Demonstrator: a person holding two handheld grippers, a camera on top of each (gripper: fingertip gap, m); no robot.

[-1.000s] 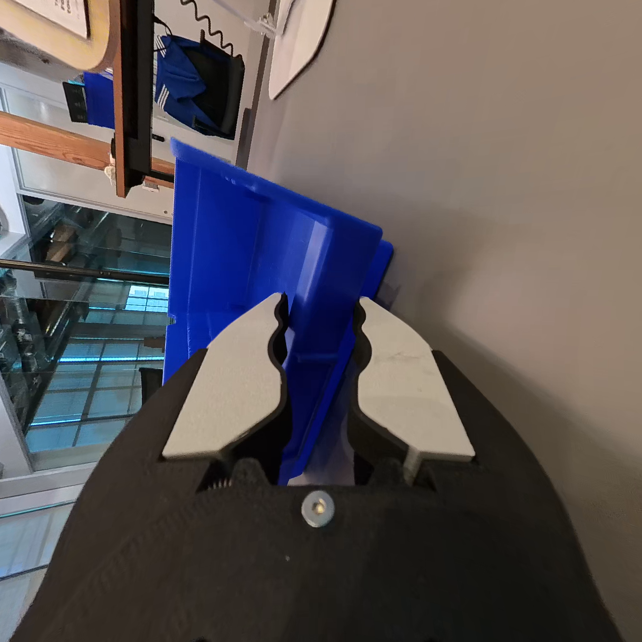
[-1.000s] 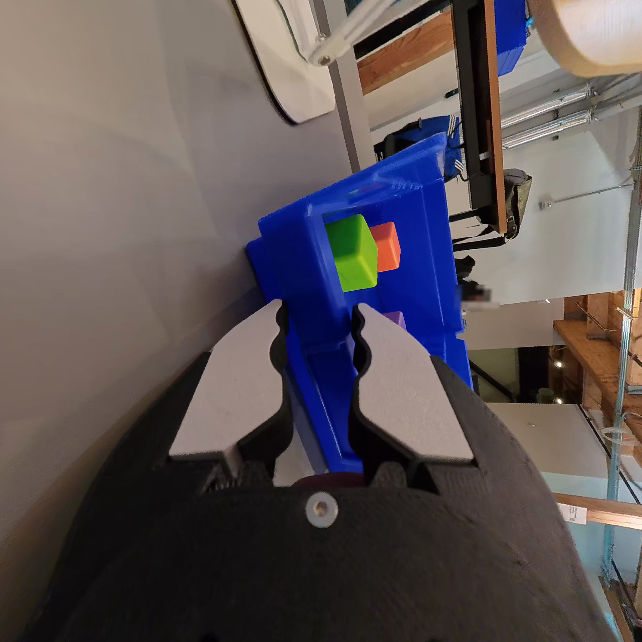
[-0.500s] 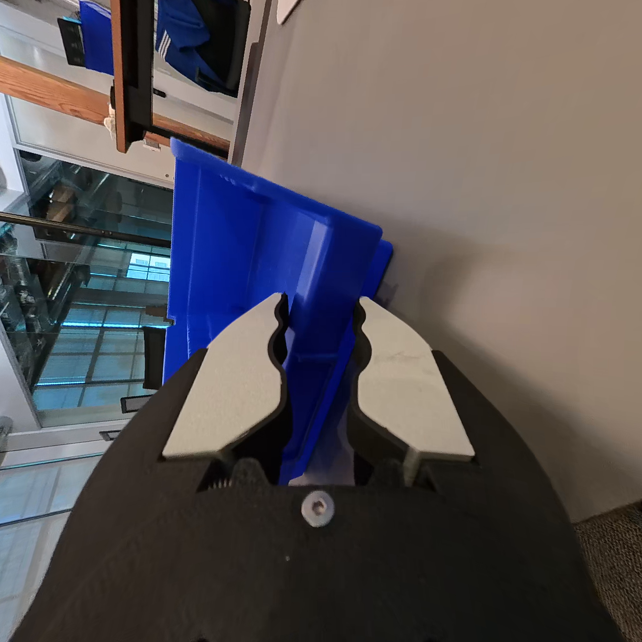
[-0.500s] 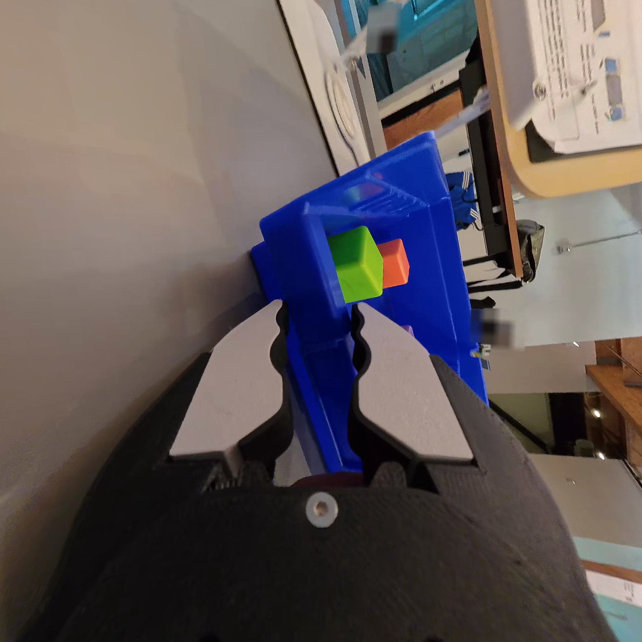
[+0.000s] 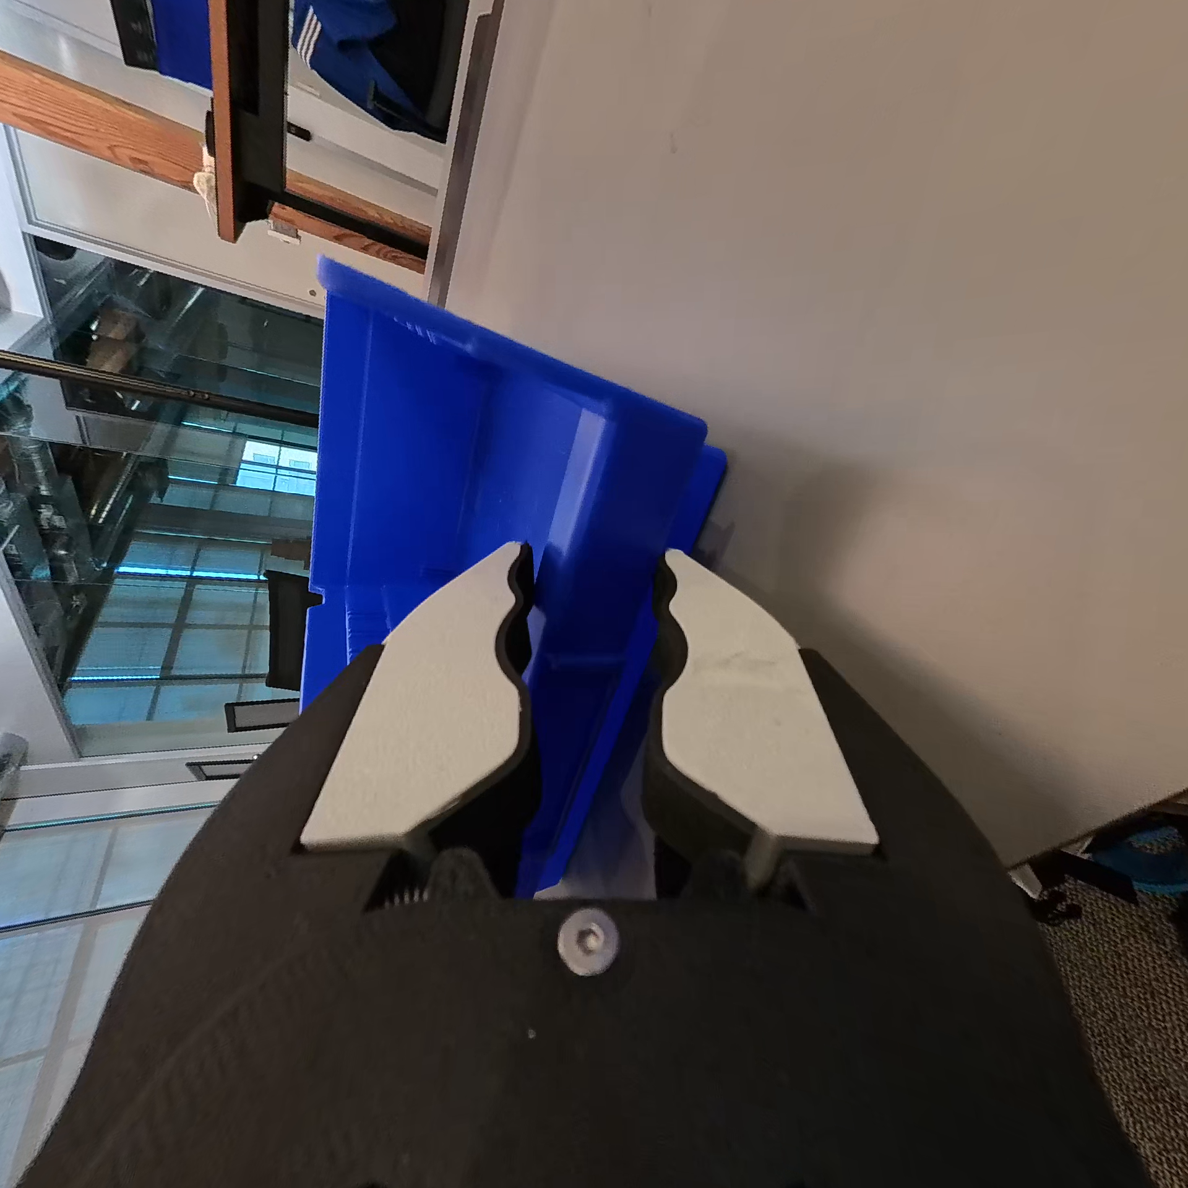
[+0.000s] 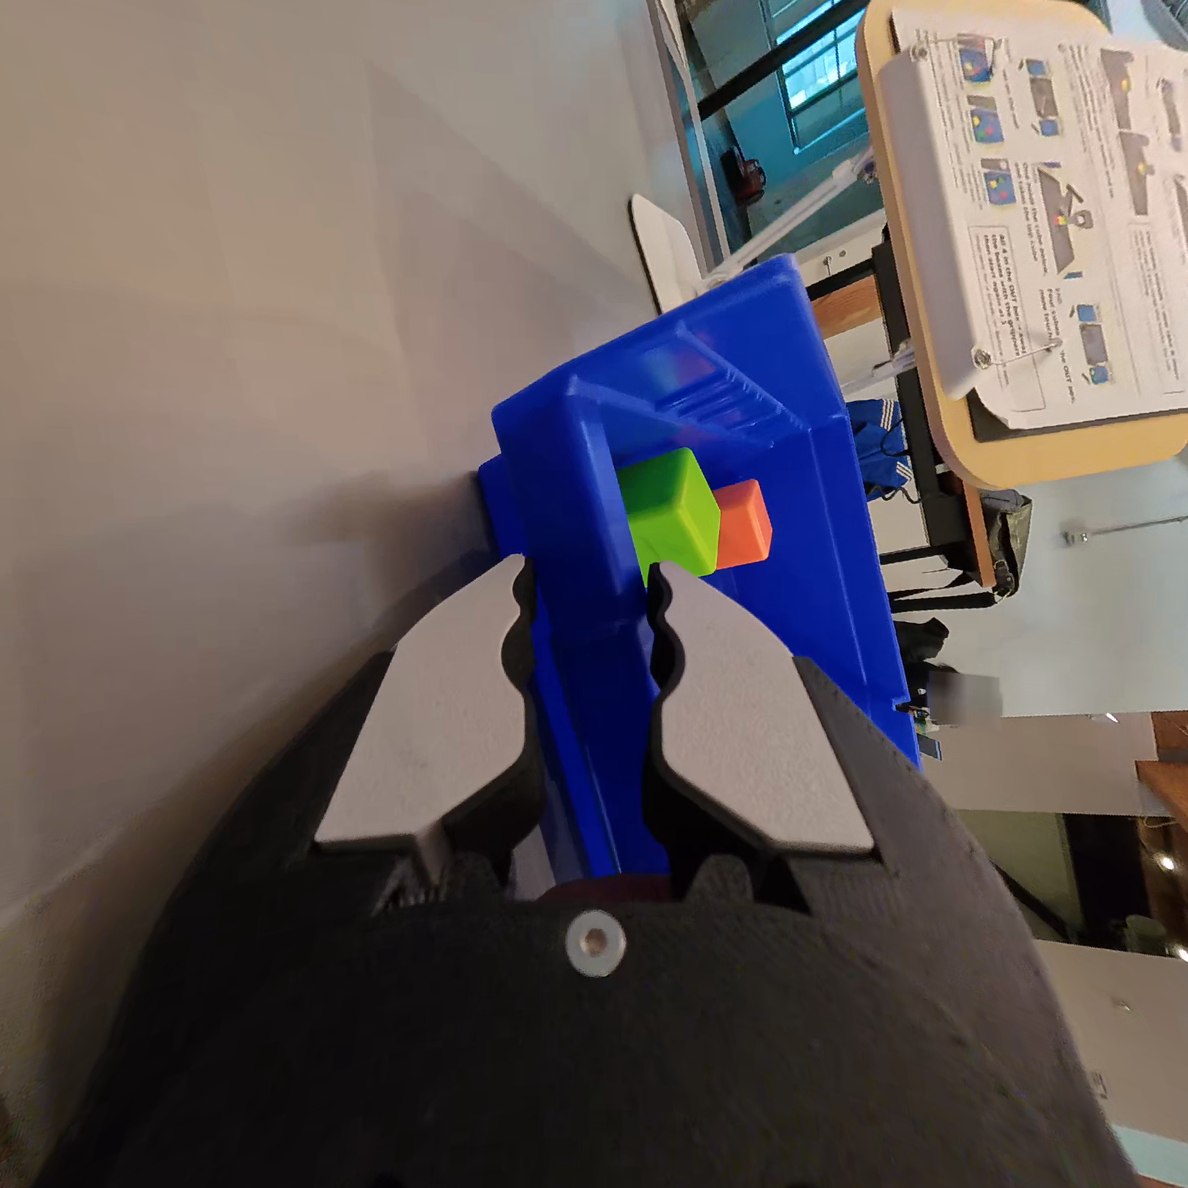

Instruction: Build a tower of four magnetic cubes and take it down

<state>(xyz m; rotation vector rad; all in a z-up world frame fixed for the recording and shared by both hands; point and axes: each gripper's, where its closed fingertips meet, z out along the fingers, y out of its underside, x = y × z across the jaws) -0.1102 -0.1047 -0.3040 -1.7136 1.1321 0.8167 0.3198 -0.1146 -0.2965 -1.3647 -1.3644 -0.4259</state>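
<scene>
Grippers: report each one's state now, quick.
Left gripper: shut on the blue bin, clamping its wall.
Right gripper: shut on the blue bin's opposite wall; green cube inside, untouched.

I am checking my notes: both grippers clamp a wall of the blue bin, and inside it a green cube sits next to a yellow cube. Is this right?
Not quite. In the right wrist view the cube beside the green cube is orange, not yellow. The rest holds: the left gripper and right gripper each clamp a wall of the blue bin.

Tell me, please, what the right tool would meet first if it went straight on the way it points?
The right tool already straddles a wall of the blue bin, so it would slide along that wall; the green cube seems next, though depth is unclear.
</scene>
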